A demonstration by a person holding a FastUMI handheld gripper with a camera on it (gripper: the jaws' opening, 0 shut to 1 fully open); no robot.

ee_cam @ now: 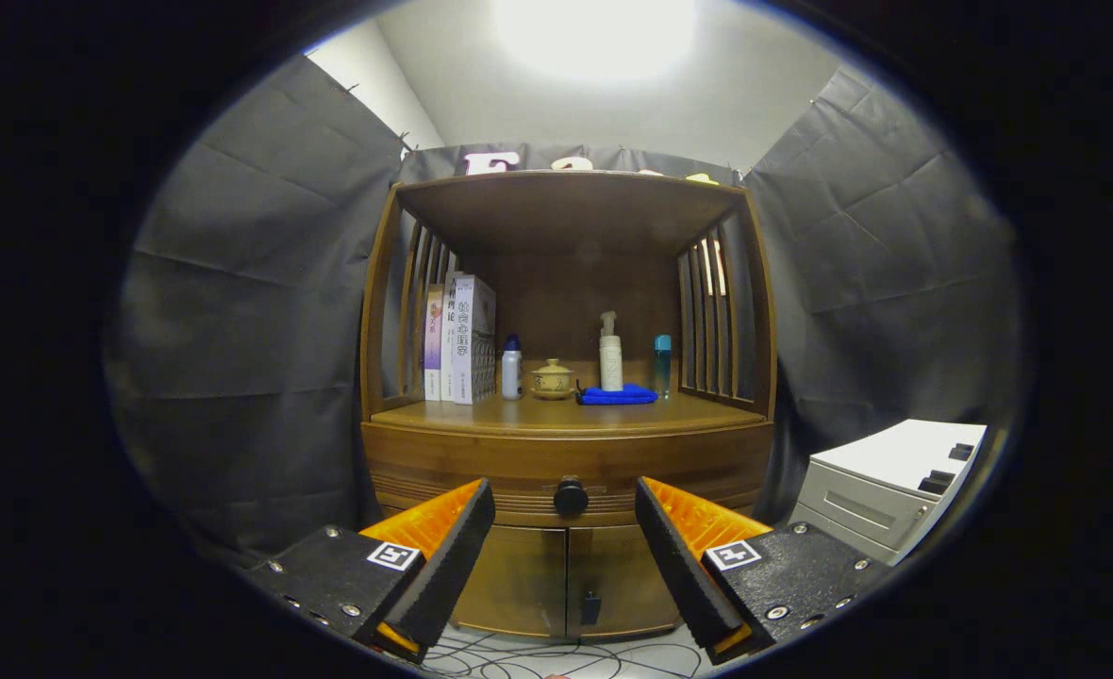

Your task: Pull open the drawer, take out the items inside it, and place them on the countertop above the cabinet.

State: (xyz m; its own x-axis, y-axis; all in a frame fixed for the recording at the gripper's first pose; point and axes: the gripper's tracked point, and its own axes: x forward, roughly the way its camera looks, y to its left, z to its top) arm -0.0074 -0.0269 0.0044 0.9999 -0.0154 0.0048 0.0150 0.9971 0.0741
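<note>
A wooden cabinet (566,453) stands straight ahead of me. Its drawer (481,471) is shut, with a round dark knob (571,496) at the middle of its front. My gripper (566,505) is open, and the knob shows in the gap between the two fingertips, some way beyond them. Nothing is held. The countertop (566,413) above the drawer carries books (460,339), a small white bottle (511,370), a lidded tea bowl (553,379), a white pump bottle (610,354) on a blue cloth (618,395), and a teal bottle (661,365). The drawer's contents are hidden.
Two cabinet doors (566,580) sit below the drawer. A pale printer-like box (887,486) stands to the right of the cabinet. Cables (538,655) lie on the floor before it. Slatted side panels and a top shelf enclose the countertop space.
</note>
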